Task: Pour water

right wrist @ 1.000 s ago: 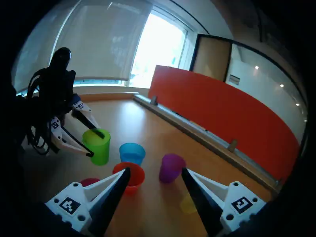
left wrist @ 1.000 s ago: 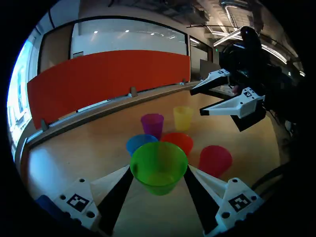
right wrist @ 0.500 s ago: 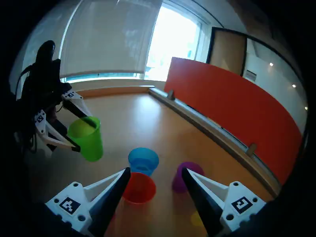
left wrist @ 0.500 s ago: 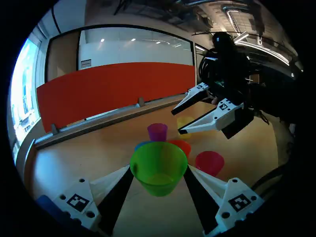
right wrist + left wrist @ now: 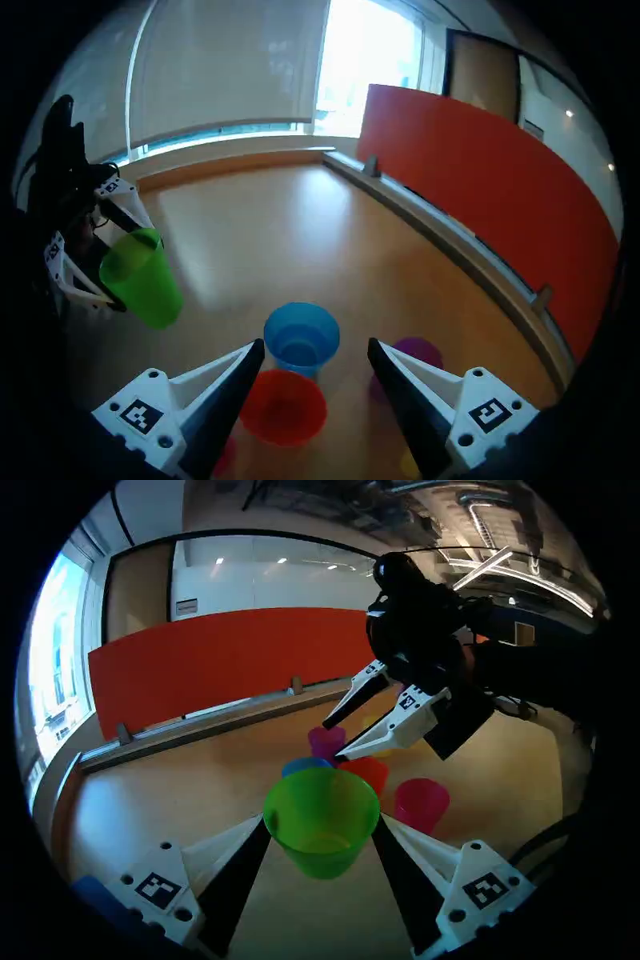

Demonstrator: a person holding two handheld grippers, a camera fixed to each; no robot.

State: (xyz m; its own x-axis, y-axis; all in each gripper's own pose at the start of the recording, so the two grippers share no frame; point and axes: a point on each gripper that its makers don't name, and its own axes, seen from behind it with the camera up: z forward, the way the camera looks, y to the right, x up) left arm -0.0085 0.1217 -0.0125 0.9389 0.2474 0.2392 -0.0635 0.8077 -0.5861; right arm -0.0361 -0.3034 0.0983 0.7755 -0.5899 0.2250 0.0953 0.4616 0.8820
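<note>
Holding the translucent green plastic cup (image 5: 322, 846) clamped between both fingers of my left gripper (image 5: 322, 822), I have it out ahead of me. In the right gripper view it hangs somewhat tilted, off to one side of the cluster of cups on the pale wooden table (image 5: 264, 224). My right gripper (image 5: 314, 346) is spread apart with nothing between its fingers. It hovers over the blue plastic cup (image 5: 302, 340) and the orange-red plastic cup (image 5: 282, 408), with the purple plastic cup (image 5: 420, 352) just beside them. A pale pool seems to lie at the bottom of the green cup, though I cannot be sure it is water. By my reading the pick-up is done and the pour is not. No stream shows, the green cup is well apart from the others, and I cannot tell which cup is meant to receive.
</note>
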